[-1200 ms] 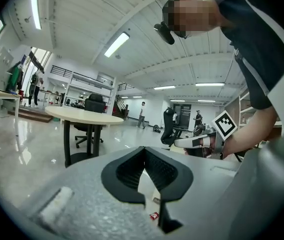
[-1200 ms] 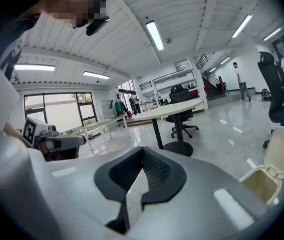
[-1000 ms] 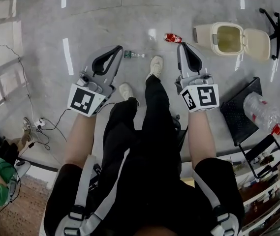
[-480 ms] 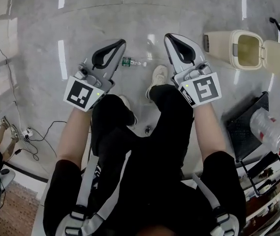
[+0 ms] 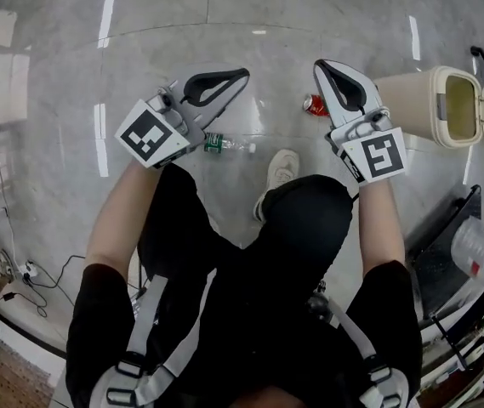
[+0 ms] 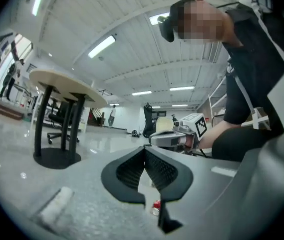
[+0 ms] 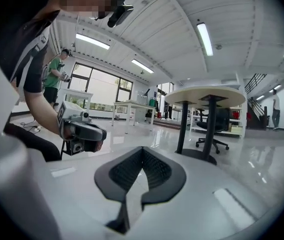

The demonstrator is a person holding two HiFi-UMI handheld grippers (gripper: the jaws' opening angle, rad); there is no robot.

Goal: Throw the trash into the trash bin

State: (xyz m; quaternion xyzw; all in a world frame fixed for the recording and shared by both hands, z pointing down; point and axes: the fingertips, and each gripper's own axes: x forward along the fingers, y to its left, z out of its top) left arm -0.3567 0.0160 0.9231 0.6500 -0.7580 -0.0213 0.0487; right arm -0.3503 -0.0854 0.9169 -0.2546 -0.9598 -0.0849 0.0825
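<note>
Head view only:
- The trash bin (image 5: 407, 100) stands on the floor (image 5: 139, 24) at the right with its lid open.
- A plastic bottle (image 5: 224, 145) with a green label lies on the floor.
- The red can (image 5: 313, 104) also lies on the floor.

The left gripper view catches only a sliver of the can, low in the gap under its jaws. It shows no bin and no bottle. The right gripper view shows no trash at all. It gets a round table (image 7: 209, 96), an office chair (image 7: 212, 126) and a person in green (image 7: 56, 74) far back.

The left gripper (image 5: 243, 75) has its jaws together with nothing in them. The right gripper (image 5: 320, 63) has its jaws together and is empty.

The can is just beside the right gripper, on the side facing the left gripper. The bottle shows just below the left gripper's body. The bin is on the right gripper's outer side, apart from it.
</note>
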